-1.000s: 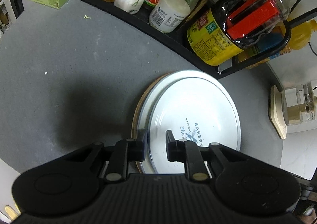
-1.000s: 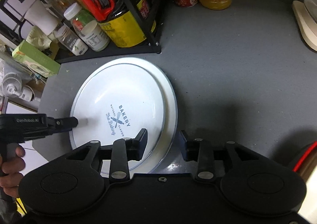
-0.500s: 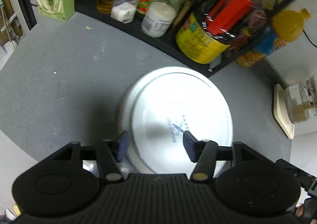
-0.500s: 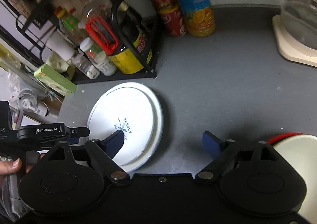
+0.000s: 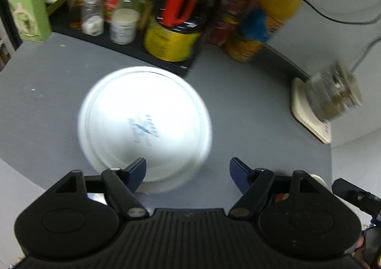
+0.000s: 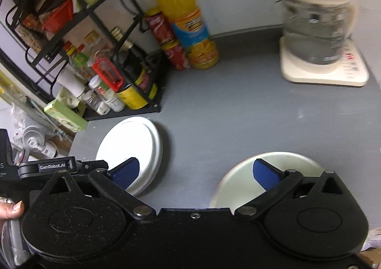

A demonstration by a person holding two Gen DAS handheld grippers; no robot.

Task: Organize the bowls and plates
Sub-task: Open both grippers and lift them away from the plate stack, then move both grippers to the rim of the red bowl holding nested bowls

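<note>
Though blurred, white stacked plates (image 5: pixel 145 123)

Surface: grey countertop (image 6: pixel 238 107) — matte, with a few pale specks.
Plates: white stacked plates (image 5: pixel 142 123) lie flat near the left edge, a blurred blue print on the top one.
Bowl: a pale bowl (image 6: pixel 240 185) sits on the near right, well apart from the plates.
Rack: a black wire rack (image 6: pixel 133 102) stands at the back left, just behind the plates — bottles and jars on its base.
Drinks: an orange juice bottle (image 6: pixel 188 23) and a red can (image 6: pixel 176 54) stand beside the rack, touching each other.
Appliance: a cream base (image 6: pixel 321 73) at the back right carries a glass pot.
Carton: a green carton (image 5: pixel 28 12) at the rack's left end.
</note>
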